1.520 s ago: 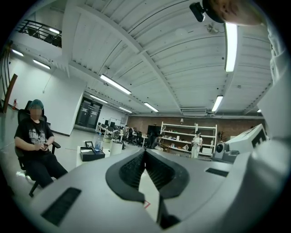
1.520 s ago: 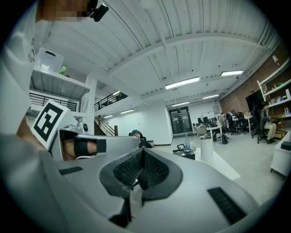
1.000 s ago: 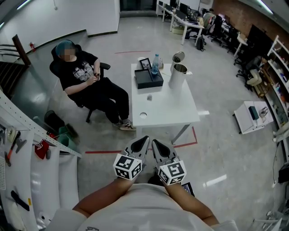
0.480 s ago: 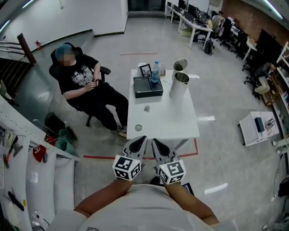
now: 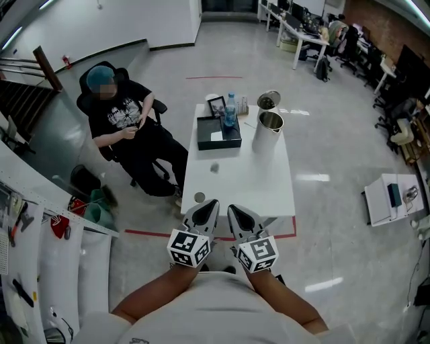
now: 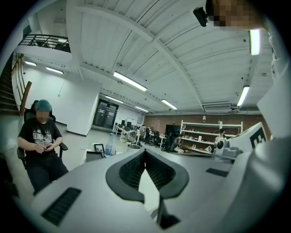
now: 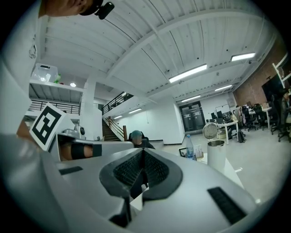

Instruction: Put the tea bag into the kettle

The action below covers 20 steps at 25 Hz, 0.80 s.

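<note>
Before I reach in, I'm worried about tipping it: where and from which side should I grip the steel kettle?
The kettle stands upright, lid swung open at its far side. No handle shows from here, so I'd probably pinch the open rim, one tool jaw inside, coming from the near side, away from the lid.

This is a large open-plan office: rows of desks [image 5: 304, 41] with office chairs [image 5: 350, 39], a brick wall [image 5: 366, 12], metal shelves [image 6: 210, 135] and a polished floor [image 5: 336, 134].
</note>
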### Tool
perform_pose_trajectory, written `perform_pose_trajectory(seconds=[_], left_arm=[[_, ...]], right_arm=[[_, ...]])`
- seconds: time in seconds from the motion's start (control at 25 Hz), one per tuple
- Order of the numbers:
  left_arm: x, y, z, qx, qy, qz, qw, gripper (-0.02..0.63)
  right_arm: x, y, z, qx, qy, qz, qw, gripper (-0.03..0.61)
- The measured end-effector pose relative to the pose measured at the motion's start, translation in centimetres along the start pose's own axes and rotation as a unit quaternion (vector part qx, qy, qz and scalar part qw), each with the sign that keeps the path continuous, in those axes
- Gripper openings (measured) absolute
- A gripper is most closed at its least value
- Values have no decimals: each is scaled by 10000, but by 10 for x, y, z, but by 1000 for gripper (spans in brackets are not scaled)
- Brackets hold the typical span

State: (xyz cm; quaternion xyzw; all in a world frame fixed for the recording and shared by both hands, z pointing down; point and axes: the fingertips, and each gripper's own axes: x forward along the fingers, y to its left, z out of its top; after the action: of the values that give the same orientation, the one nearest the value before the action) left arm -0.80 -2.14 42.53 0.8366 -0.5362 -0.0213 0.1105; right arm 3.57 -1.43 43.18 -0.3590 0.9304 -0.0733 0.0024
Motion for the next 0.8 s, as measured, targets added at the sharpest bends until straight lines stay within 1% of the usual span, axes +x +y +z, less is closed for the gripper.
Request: perform_pose_trajectory(seconds=[0.16, 0.4, 0.56, 0.68, 0.8], left_arm=[[17, 3, -3, -101, -29, 21, 9999, 11], [48, 15, -2, -203, -30, -66, 9998, 11], [63, 36, 2, -220, -12, -74, 9997, 11], [75, 56, 2, -308, 64, -120, 9994, 11], [89, 78, 5, -296, 124, -193, 9993, 12]], right_arm=[[3, -18, 1, 111, 2, -20, 9999, 6], [18, -42, 5, 91, -4, -136, 9999, 6], [40, -51, 6, 47, 4, -192, 9998, 6], [63, -57, 2, 146, 33, -218, 9996, 6], [88, -63, 0, 183, 36, -275, 9994, 6]])
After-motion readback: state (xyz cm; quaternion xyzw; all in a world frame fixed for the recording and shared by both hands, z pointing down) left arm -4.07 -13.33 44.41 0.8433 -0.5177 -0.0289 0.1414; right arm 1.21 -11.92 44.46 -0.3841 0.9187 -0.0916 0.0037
